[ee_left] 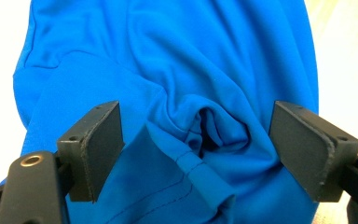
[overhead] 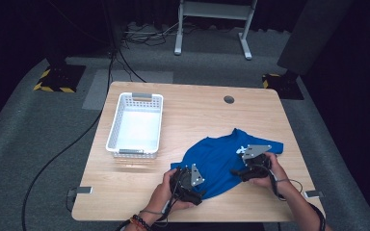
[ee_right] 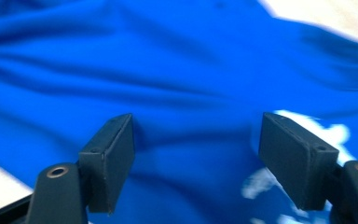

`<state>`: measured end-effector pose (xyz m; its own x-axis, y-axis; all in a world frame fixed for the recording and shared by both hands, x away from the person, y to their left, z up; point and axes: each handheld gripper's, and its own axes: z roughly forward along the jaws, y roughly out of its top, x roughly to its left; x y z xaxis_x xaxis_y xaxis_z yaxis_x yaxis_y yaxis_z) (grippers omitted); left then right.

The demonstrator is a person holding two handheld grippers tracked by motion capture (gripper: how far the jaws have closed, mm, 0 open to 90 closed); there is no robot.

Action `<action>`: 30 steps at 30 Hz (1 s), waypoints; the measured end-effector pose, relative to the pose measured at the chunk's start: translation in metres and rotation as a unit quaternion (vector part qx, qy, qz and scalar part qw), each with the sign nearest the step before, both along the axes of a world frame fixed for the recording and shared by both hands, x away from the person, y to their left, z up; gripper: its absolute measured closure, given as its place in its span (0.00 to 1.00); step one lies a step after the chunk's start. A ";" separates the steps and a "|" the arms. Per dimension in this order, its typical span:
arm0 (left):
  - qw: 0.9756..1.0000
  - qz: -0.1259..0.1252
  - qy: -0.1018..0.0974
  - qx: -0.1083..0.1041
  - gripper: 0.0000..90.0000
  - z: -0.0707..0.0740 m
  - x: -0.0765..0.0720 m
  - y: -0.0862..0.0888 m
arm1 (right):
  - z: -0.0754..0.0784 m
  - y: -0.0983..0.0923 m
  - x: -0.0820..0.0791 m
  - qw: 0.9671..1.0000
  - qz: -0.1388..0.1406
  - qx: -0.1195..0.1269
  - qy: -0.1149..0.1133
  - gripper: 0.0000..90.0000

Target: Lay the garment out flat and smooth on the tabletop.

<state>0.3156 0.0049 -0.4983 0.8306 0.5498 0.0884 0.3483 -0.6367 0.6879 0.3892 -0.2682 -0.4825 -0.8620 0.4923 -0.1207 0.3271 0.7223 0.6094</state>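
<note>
Blue shirt, rumpled on worktop: left gripper and right gripper jaws were held open above the fabric, so a several-layer pinch was judged possible.

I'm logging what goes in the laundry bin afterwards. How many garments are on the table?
1: a blue shirt lying crumpled on the table's near right part, beside the white basket. Nothing appears to lie in the basket; a piece under the shirt could be hidden.
</note>
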 end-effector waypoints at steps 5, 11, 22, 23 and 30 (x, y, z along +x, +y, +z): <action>1.000 -0.001 0.002 -0.002 0.20 -0.001 0.002 0.001 | -0.006 -0.003 0.002 1.000 -0.016 0.010 0.018 0.31; 1.000 0.003 0.005 -0.005 0.20 -0.002 0.003 0.003 | -0.007 -0.021 0.012 0.998 -0.059 0.020 0.027 0.30; 1.000 0.011 -0.015 -0.022 0.19 0.006 0.002 0.010 | 0.001 -0.026 -0.002 1.000 -0.022 0.006 -0.012 0.29; 1.000 0.013 -0.016 -0.024 0.19 0.007 0.002 0.010 | 0.001 -0.026 -0.002 1.000 -0.022 0.006 -0.012 0.29; 0.998 0.029 -0.025 -0.039 0.20 0.013 0.003 0.017 | -0.003 0.026 -0.039 0.994 0.112 0.018 0.003 0.44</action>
<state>0.3188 0.0217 -0.4856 0.7929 0.6035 0.0842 0.3463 -0.5599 0.7527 0.3506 -0.2424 -0.4853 -0.9512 0.2917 -0.1002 0.1646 0.7548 0.6350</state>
